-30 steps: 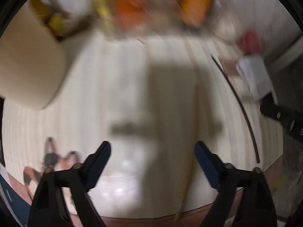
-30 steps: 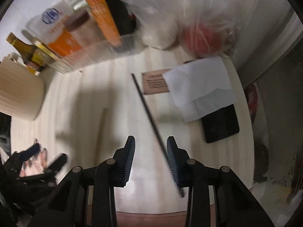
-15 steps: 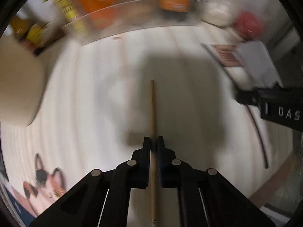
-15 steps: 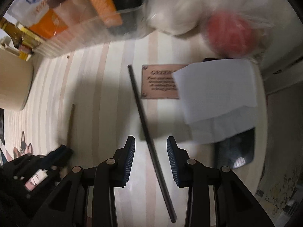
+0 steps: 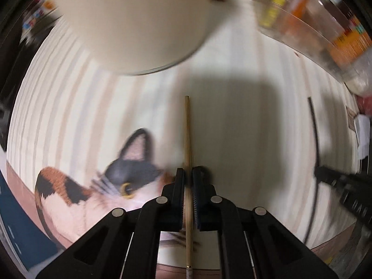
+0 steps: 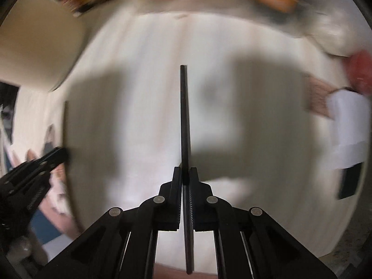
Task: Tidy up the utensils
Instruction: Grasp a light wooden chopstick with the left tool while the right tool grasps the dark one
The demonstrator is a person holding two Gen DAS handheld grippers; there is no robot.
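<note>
So both tongs are busy here: the left tongs (image 5: 188, 174) are clamped tight on a light wooden chopstick (image 5: 187, 130), which runs straight ahead between the two fingers and also sticks out behind them toward the camera. The right tongs (image 6: 185, 174) are pinched shut on a black chopstick (image 6: 184, 116) the same way, with its squared tip pointing forward and the other end trailing back past the fingers. Whether either stick touches the desk (image 5: 232, 116) is hard to tell, there's a lot of motion blur. Ahead and to the left of the left tongs there's a big beige round container (image 5: 130, 23), its base blurred. Just left of the left tongs, a calico cat picture (image 5: 121, 179) lies flat on the striped pale wood. Ahead and to the right sits a clear bin (image 5: 313, 34) with orange and yellow packages inside, smeared. In the left wrist view the right tongs come in from the right edge with the black stick curving across in front of them. Off to the right of the right tongs I can make out white paper (image 6: 348, 125), a dark flat thing (image 6: 351, 181) poking out below it, and something red (image 6: 361, 69) ahead of the paper.
</note>
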